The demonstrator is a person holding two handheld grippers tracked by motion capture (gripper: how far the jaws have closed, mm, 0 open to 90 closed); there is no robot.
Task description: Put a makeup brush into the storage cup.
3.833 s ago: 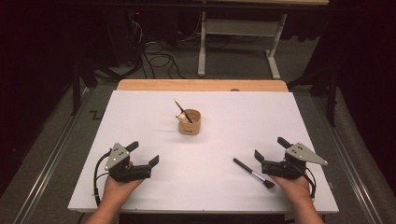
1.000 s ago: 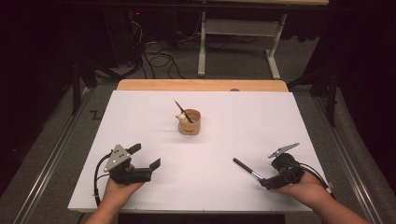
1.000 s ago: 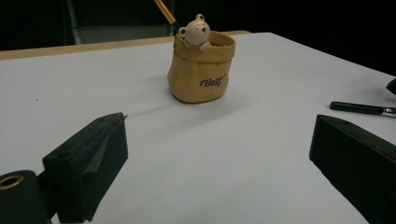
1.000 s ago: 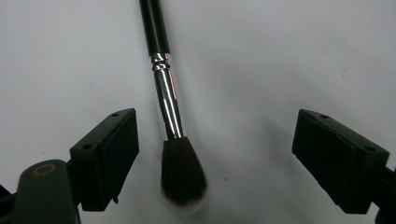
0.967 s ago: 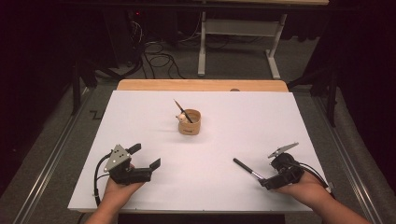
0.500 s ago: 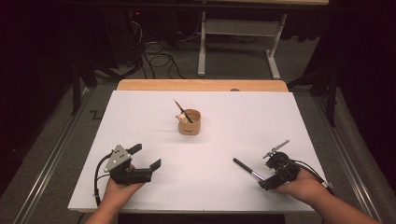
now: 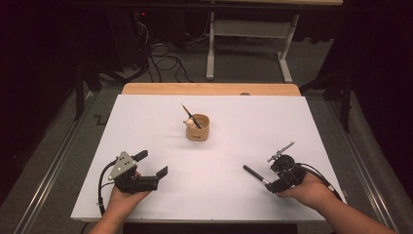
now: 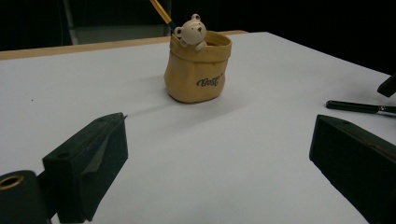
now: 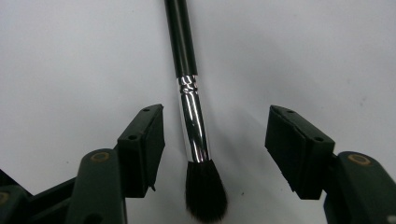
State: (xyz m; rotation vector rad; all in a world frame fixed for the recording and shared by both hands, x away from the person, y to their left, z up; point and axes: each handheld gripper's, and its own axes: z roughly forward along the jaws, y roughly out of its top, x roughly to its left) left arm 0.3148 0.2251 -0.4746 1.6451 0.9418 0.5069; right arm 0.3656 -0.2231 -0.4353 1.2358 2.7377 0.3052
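Right gripper (image 9: 215, 140) is straddling the makeup brush (image 9: 192, 112), jaws half-wide and just closing in, pads not yet touching its silver ferrule. The brush is lying flat on the white table (image 7: 146, 122), well right of the bear pot (image 7: 197, 127). Left gripper (image 7: 146, 168) is resting wide open, pointing at the pot.

Grey carpet (image 7: 160, 68), cables (image 7: 165, 53) and a white table frame (image 7: 248, 44) in a dark room.
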